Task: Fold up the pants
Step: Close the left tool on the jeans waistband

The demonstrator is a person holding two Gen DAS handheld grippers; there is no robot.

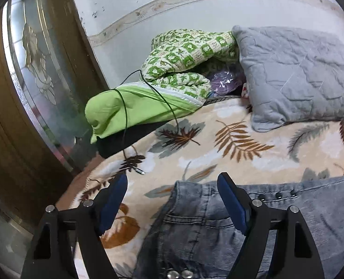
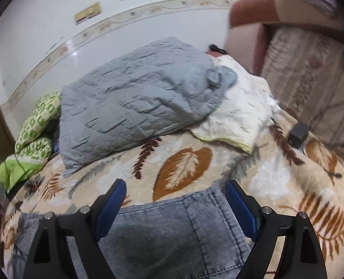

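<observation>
Washed grey-blue denim pants [image 1: 202, 227] lie flat on a leaf-print blanket [image 1: 218, 139] on a bed. In the left wrist view my left gripper [image 1: 173, 181] is open, its blue-padded fingers straddling the pants' top left corner, near a pocket and metal studs. In the right wrist view the pants [image 2: 172, 227] fill the lower middle, and my right gripper [image 2: 175, 188] is open over their upper edge, beside a seam. Neither gripper holds any fabric.
A grey quilted pillow [image 1: 295, 74] and a green patterned quilt [image 1: 178, 67] lie at the head of the bed, with a thin black cable [image 1: 148, 107] across the quilt. A white pillow [image 2: 239, 114], a small dark box [image 2: 298, 134], a sofa [image 2: 311, 69] and a glass door [image 1: 32, 69] surround it.
</observation>
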